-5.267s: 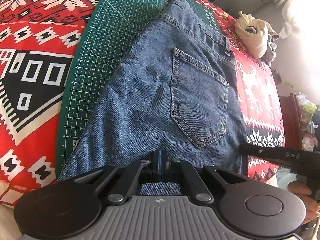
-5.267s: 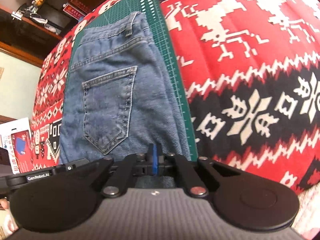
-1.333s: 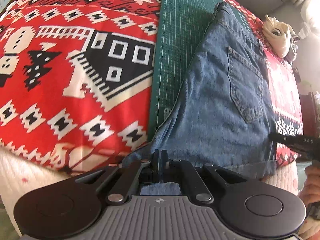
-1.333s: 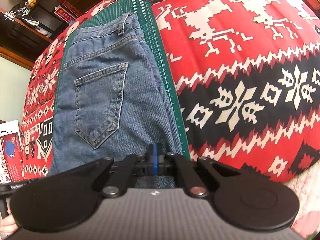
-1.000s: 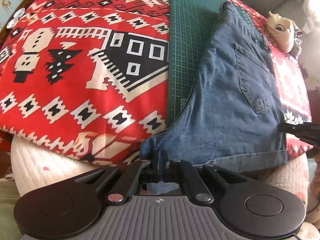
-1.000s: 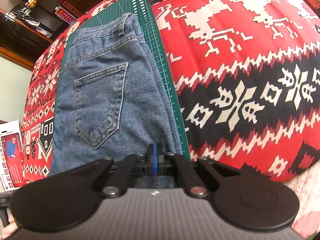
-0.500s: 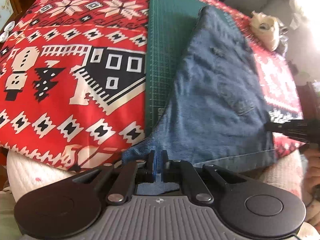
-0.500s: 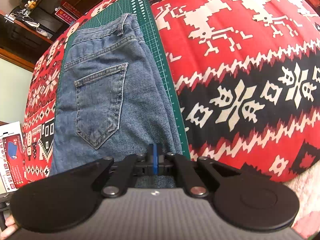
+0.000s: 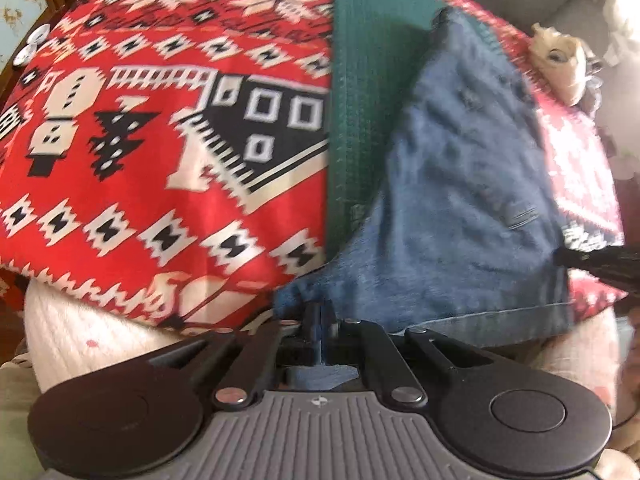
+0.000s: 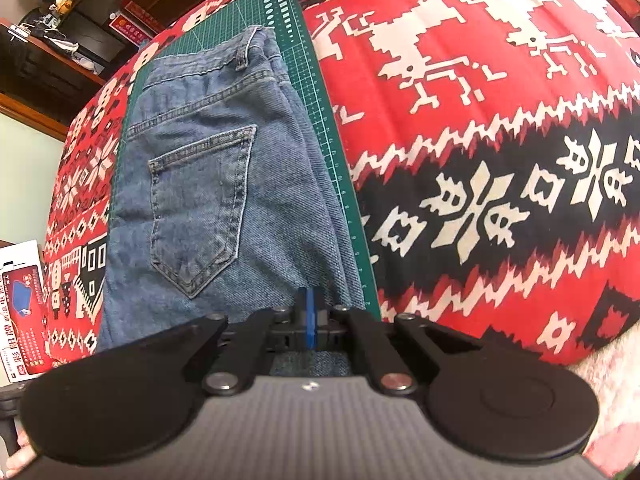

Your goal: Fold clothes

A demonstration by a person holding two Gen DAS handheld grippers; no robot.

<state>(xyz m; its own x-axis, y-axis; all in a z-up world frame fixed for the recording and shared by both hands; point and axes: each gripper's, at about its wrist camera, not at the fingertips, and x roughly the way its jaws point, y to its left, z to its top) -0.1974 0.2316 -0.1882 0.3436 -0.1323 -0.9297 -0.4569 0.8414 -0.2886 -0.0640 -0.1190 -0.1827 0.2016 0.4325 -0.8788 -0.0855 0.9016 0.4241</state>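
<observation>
Denim first: the blue jeans (image 10: 208,184) lie folded lengthwise on the green cutting mat (image 10: 320,112), back pocket (image 10: 200,208) up, waistband toward the mat's far edge. Their near end reaches past the mat's near edge and hangs over the near edge of the bed, where the hem (image 9: 500,316) shows as a straight stitched line in the left wrist view.

And both tongs are on that near end! The left gripper (image 9: 320,320) has its jaws pressed together on the near left corner of the denim, a bunched bit of cloth caught between them. The right gripper (image 10: 308,312) is closed tight on the near right edge of the jeans, just beside the mat's ruled right border, with denim showing under its linkage too. In the left wrist view, that right gripper pokes in as a dark bar from the right.

The left view is smeared with blur, the right one crisp.

Outward now: the mat sits on a red, black and white patterned blanket (image 10: 480,160) covering the bed. A cream-coloured soft toy (image 9: 560,60) rests near the far right corner. A printed box (image 10: 20,300) stands off the left side, and dark wooden shelves (image 10: 60,40) fill the background.
</observation>
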